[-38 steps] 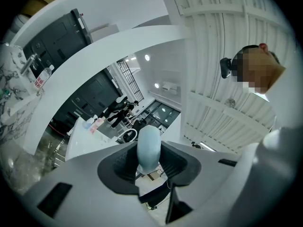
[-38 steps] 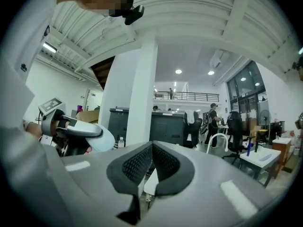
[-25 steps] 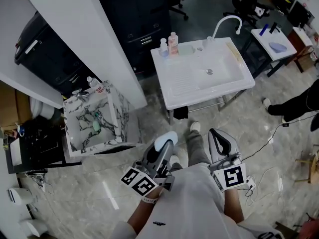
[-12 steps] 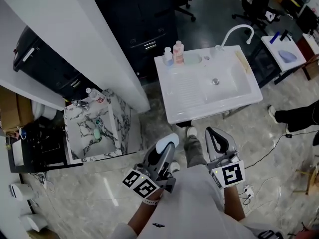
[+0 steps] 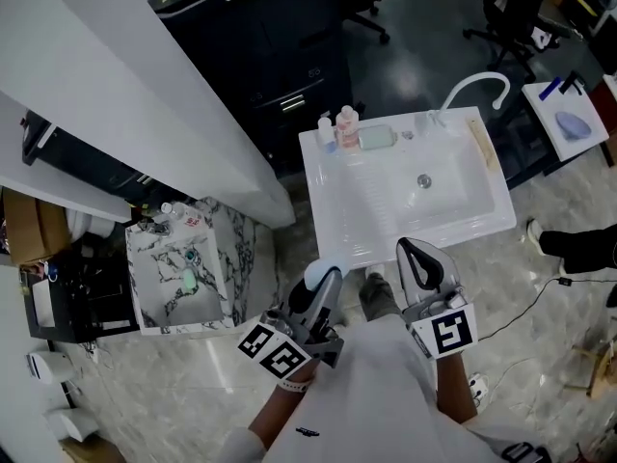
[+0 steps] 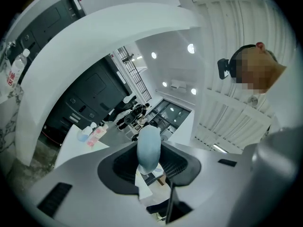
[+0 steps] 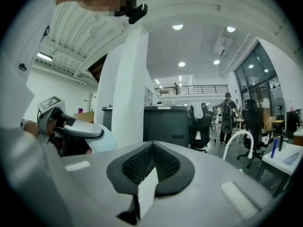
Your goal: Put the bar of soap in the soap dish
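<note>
Soap bar (image 6: pixel 149 148) stands pinched in the left gripper (image 5: pixel 321 284), held level ahead of the person's waist; alongside, the right gripper (image 5: pixel 418 257) points level, jaws pressed together.

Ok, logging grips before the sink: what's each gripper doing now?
Left gripper: closed on the pale blue oval bar of soap.
Right gripper: closed, empty.

Smooth pale grey shells on left gripper (image 5: pixel 322 280) and right gripper (image 5: pixel 421 255), tapering to rounded tips; black ribbed pads (image 6: pixel 176 166) lining the inner faces; behind each claw, a white cube with black square markers (image 5: pixel 273 352); a pale wristband (image 5: pixel 290 386) behind the left claw's cube; further back, a loose white top (image 5: pixel 371 403); grey shoe (image 5: pixel 377 297) below the claws.
</note>
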